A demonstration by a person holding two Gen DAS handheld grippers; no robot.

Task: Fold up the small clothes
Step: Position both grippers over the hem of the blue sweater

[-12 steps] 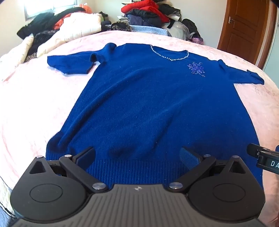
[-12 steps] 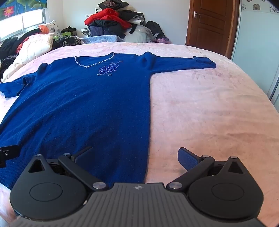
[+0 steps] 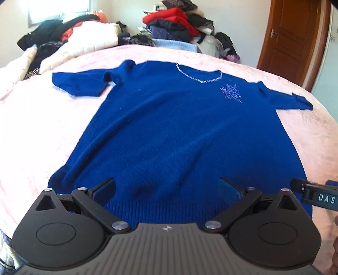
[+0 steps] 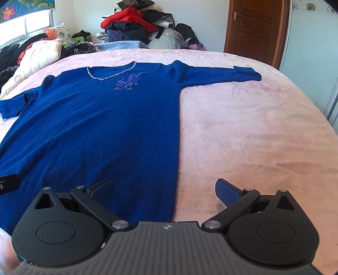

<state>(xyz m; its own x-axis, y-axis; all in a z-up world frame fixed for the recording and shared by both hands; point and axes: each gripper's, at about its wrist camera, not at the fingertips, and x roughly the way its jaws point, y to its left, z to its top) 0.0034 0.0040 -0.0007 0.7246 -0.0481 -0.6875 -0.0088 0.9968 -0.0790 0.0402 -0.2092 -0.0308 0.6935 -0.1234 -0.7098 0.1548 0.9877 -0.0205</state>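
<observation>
Surface: a bed (image 4: 243, 131) covered by a pale pink textured blanket, filling most of both views.
Lying on it: a blue sweater (image 3: 179, 135) spread flat, front up, hem toward the bottom of the frame, both sleeves stretched out to the sides.
Far edge, upper left: a cream quilted blanket (image 3: 84, 42) and dark clothes (image 3: 42, 37) are piled.
Far edge, top centre: a heap of red and dark clothes (image 4: 131, 19) is seen.

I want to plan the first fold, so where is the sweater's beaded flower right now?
The beaded flower sits on the blue sweater's chest, just below the beaded neckline toward the long right sleeve, far from both open grippers at the hem.
</observation>
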